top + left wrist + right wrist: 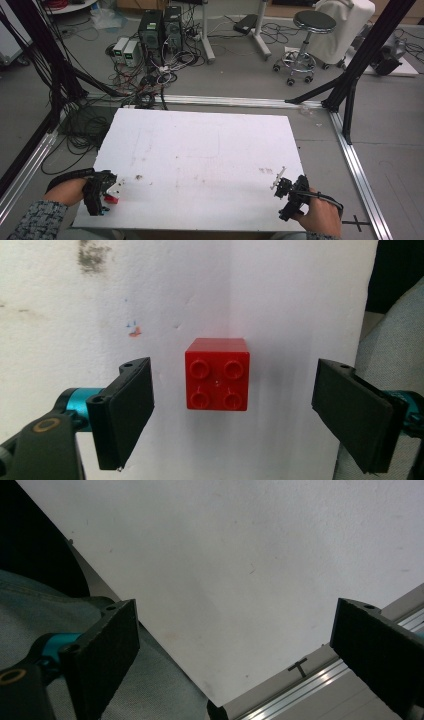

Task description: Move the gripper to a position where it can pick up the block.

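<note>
A white table [200,150], seen from above, has a person's two hands at its near edge, each holding a black two-jaw gripper.

At the near left corner, the left hand [67,191], in a patterned grey sleeve, holds the left gripper [102,192] low over the tabletop. A small red brick [111,199] sits just beneath its tip. In the left gripper view, the left gripper [232,410] has its jaws spread wide, one on each side of the red brick [217,374], with clear white surface between each black pad and the brick. Neither pad touches it. The brick rests flat on the table with its four round studs facing the camera, close to the table's edge. A small orange and blue mark [133,329] and a grey smudge [91,255] lie on the tabletop beyond it.

The middle of the table carries faint brown stains [138,177].

At the near right corner, the right hand [320,215] holds the right gripper [290,192] above the surface. In the right gripper view, the right gripper [232,645] also stands spread wide, with nothing between its jaws. Bare tabletop and the table's corner lie below, with a silver floor rail [310,685] and a black T-shaped mark [299,667] past the edge.

Beyond the table, on the floor, are tangled cables [150,75], computer towers [160,27] and a round stool [305,40].
</note>
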### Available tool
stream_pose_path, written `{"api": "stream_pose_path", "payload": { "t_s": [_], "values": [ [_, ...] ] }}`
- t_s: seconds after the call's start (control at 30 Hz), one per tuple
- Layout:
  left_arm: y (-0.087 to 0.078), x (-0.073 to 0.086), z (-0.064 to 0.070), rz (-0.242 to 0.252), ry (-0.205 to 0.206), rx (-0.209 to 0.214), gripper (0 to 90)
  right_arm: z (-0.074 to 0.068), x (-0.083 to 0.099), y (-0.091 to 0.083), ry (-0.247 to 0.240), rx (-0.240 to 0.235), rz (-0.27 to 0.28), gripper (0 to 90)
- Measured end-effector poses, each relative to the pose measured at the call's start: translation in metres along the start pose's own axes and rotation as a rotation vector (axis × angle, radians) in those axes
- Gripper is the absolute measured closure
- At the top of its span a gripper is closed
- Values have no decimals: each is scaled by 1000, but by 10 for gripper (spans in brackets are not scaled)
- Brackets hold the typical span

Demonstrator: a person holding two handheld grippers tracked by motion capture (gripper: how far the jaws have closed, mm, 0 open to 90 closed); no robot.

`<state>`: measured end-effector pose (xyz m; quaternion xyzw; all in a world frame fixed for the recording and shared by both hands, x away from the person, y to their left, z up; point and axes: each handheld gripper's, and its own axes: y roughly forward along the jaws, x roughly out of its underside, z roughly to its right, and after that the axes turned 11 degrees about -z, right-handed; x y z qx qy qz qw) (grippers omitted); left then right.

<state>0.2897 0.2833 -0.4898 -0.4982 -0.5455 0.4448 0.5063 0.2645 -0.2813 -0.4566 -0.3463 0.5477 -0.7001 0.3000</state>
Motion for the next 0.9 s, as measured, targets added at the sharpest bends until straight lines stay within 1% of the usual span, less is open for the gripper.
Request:
{"api": "stream_pose_path", "payload": {
  "t_s": [0.03, 0.07, 0.17, 0.2, 0.23, 0.27, 0.33, 0.43, 0.47, 0.5, 0.53, 0.77, 0.8, 0.9],
  "values": [
    [0, 0, 0, 0, 0, 0, 175, 0, 0, 0, 0, 0, 0, 52],
    [3, -1, -2, -14, 10, 3, 175, 0, 0, 0, -4, 2, 3, 52],
    [7, -2, -4, -26, 18, 7, 177, 0, 1, 0, 1, 1, 4, 52],
    [9, -2, -4, -33, 30, 8, 179, 1, 1, 0, -2, 2, 1, 52],
    [9, -2, -4, -33, 30, 8, 179, 1, 1, 0, -2, 0, 3, 52],
    [11, -3, -6, -36, 44, 7, 182, 1, 1, 0, 0, 0, 2, 52],
    [14, -3, -7, -44, 46, 15, 184, 1, 1, 0, 1, 3, 2, 52],
    [17, -3, -7, -49, 53, 14, 184, 1, 1, 0, -1, 3, 7, 52],
    [19, -3, -8, -44, 57, 25, 184, 0, 0, 0, -1, 0, 2, 52],
    [19, -3, -8, -44, 57, 25, 184, 0, 0, 0, -1, 0, 2, 52],
    [21, -2, -8, -47, 48, 33, 184, 1, 0, 0, -4, 0, 1, 52],
    [24, -2, -8, -44, 51, 37, 185, 0, -1, 1, -7, -1, -2, 52],
    [23, -2, -7, -41, 45, 39, 185, -1, -1, 1, -5, -3, -2, 52],
    [23, -2, -7, -41, 42, 33, 184, 0, -1, 1, -7, -1, 0, 52]
  ]
}}
